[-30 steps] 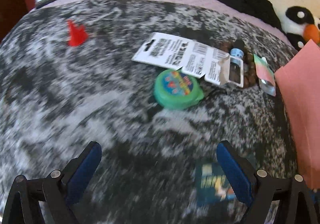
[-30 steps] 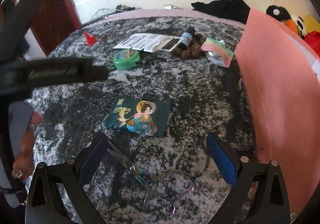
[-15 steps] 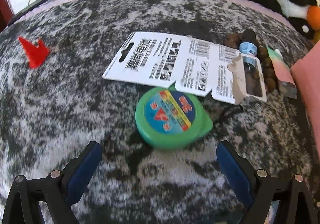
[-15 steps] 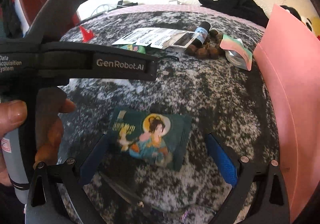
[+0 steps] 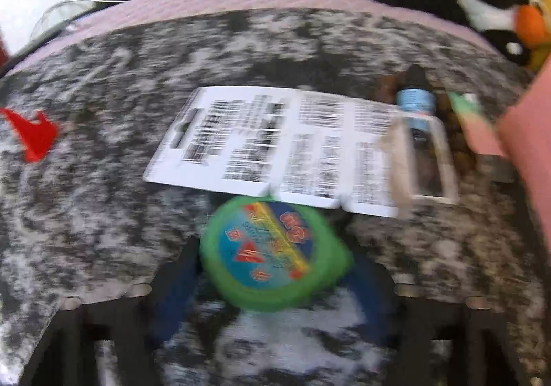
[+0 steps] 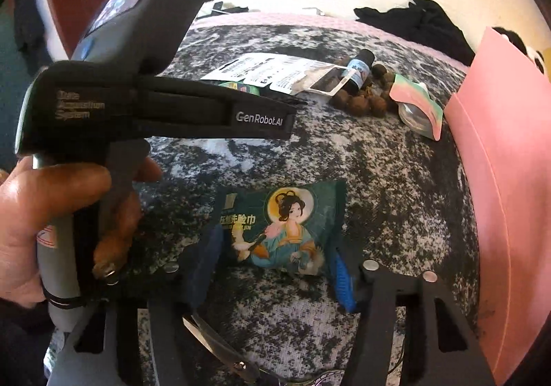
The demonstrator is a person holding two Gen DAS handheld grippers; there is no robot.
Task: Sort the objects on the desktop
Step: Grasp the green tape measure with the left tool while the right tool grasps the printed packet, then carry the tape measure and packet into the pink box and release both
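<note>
In the blurred left wrist view my left gripper (image 5: pixel 275 268) has closed in around a green tape measure (image 5: pixel 275 248); its blue pads sit at both sides of it, apparently touching. A white packaging card (image 5: pixel 275 141) lies just behind. In the right wrist view my right gripper (image 6: pixel 275 268) is closed on a dark green face-towel packet (image 6: pixel 279 227) with a lady printed on it, pads against both ends. The left gripper's body (image 6: pixel 165 110) and the hand holding it fill the left of that view.
A pink folder (image 6: pixel 499 179) stands along the right. Brown beads (image 6: pixel 365 100), a small blue-labelled bottle (image 6: pixel 358 70) and a pastel pouch (image 6: pixel 416 110) lie at the back. Scissors (image 6: pixel 220 344) lie under the right gripper. A red paper shape (image 5: pixel 31 134) is far left.
Both grippers moved forward and narrowed from wide open: the left around the tape measure, the right around the face-towel packet.
</note>
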